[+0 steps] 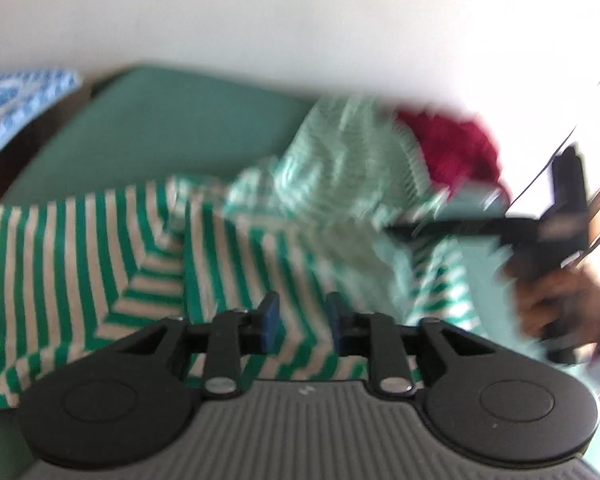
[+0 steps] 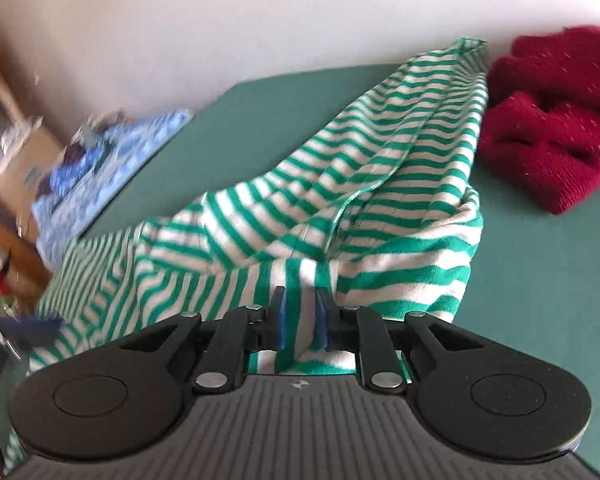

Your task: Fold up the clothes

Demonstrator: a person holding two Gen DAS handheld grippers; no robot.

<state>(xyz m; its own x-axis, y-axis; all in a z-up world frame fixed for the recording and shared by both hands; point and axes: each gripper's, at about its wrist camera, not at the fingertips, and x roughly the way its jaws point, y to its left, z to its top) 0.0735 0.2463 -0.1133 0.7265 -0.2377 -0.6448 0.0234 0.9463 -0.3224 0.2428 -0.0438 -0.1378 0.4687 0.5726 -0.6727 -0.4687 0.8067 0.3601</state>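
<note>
One striped garment (image 2: 320, 184), pinched by the right gripper (image 2: 300, 320); one red sweater (image 2: 552, 120); left gripper (image 1: 302, 320) parted, empty.

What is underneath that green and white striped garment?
The striped garment lies on a green surface, which shows all around it. Whether anything else sits beneath its bunched folds is hidden by the cloth.

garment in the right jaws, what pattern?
Green and white stripes on the garment; clearest in the right wrist view.

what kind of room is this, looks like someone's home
Probably a home room, maybe a bedroom: a green-covered surface against a plain wall holds a striped garment, a red knit and blue patterned fabric, with cluttered wooden shelving beside it.
</note>
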